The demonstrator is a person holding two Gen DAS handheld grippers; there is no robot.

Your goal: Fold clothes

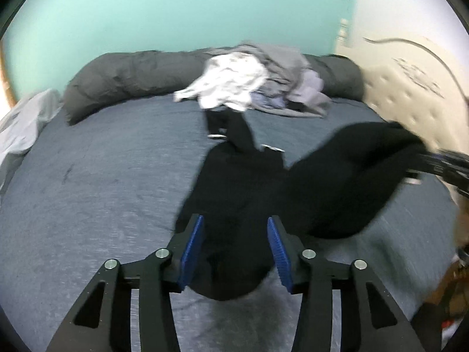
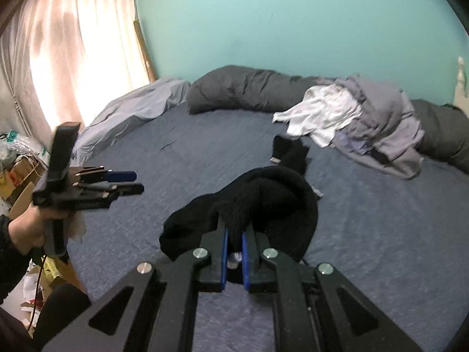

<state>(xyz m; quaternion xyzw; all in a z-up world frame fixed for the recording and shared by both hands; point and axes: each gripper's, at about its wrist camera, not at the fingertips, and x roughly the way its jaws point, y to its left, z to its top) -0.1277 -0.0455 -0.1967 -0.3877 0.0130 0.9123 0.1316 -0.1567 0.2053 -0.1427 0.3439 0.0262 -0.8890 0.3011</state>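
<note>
Lying crumpled on the bed [image 2: 381, 234], near its front edge: the black garment [image 1: 234, 199], unfolded, one part lifted off the sheet.

Clamping that lifted part, pads pressed together on the cloth with a white tag showing between them: the right gripper [image 2: 234, 245].

Hovering just above the garment's near end, fingers spread wide, gripping nothing: the left gripper [image 1: 235, 249].

Judging progress as barely begun: no crease made yet, cloth bunching rather than lying flat, spreading and folding still to come.

Waiting farther back against the grey bolster [image 2: 249, 88]: a pile [image 2: 366, 123] of white and grey clothes, all unfolded, with another dark piece [image 2: 290, 149] trailing from it.
</note>
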